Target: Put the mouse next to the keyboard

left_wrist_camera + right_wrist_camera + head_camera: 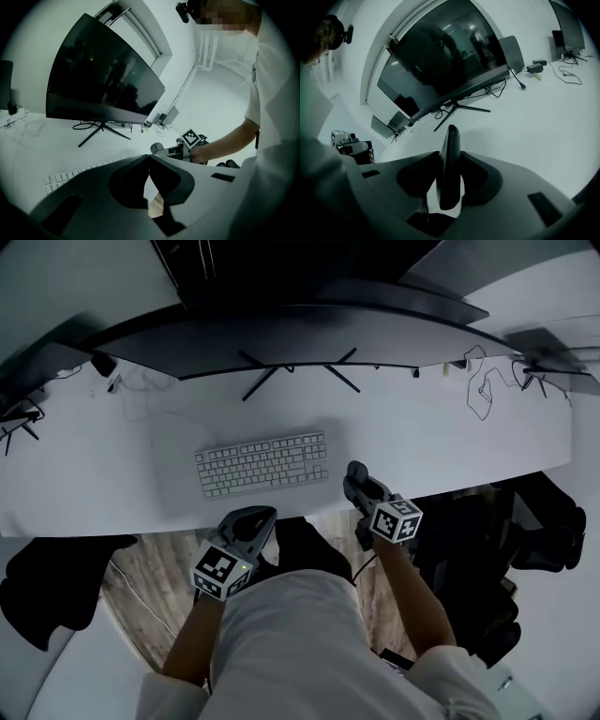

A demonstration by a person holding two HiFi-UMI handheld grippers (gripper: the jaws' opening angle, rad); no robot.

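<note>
White desk [450,442] holds the keyboard [262,463]; right tool [450,161] grips the mouse [450,140], left tool [149,159] closed empty.

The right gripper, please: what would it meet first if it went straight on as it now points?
Probably the bare desk ahead of the held mouse; beyond it, the monitor's stand. Depth is unclear.

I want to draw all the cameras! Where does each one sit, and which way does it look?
Head view: on the person's head, looking steeply down at the desk and keyboard; shows the torso, forearms, left gripper and right gripper.
Left gripper view: on the left gripper, looking along its shut fingers at the monitor; shows the right forearm.
Right gripper view: on the right gripper, looking along fingers holding the mouse, toward the monitor; torso at left.
Shared: both gripper views face the monitor.
</note>
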